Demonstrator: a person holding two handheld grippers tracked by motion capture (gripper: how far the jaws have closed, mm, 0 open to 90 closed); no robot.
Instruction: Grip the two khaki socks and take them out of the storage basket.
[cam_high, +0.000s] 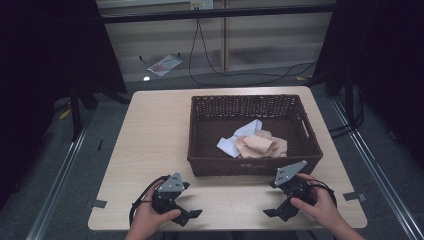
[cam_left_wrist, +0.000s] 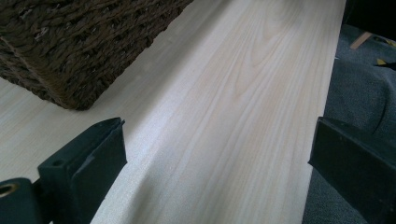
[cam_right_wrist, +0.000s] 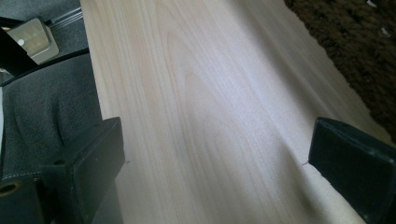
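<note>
A dark brown wicker basket (cam_high: 252, 162) stands on the right half of the pale wooden table (cam_high: 150, 140). Inside it lie a light blue cloth (cam_high: 239, 140) and a beige cloth (cam_high: 262, 146), crumpled together. A hand holds my left gripper (cam_high: 192, 201) open near the front edge, left of the basket's front corner, jaws pointing right. My right gripper (cam_high: 270, 198), also hand-held, stands open in front of the basket's right corner, jaws pointing left. In the left gripper view the jaws of the left gripper (cam_left_wrist: 217, 154) frame bare wood, with the basket (cam_left_wrist: 84, 46) at upper left. The right gripper (cam_right_wrist: 217, 158) holds nothing.
Grey carpet floor (cam_high: 380, 165) surrounds the table, with metal rails on both sides. Black cables (cam_high: 240, 75) trail on the floor beyond the far edge, near a plastic-wrapped item (cam_high: 165, 64). Tape marks (cam_high: 352, 196) sit at the table's front corners. The basket's weave (cam_right_wrist: 355, 42) fills the upper right of the right gripper view.
</note>
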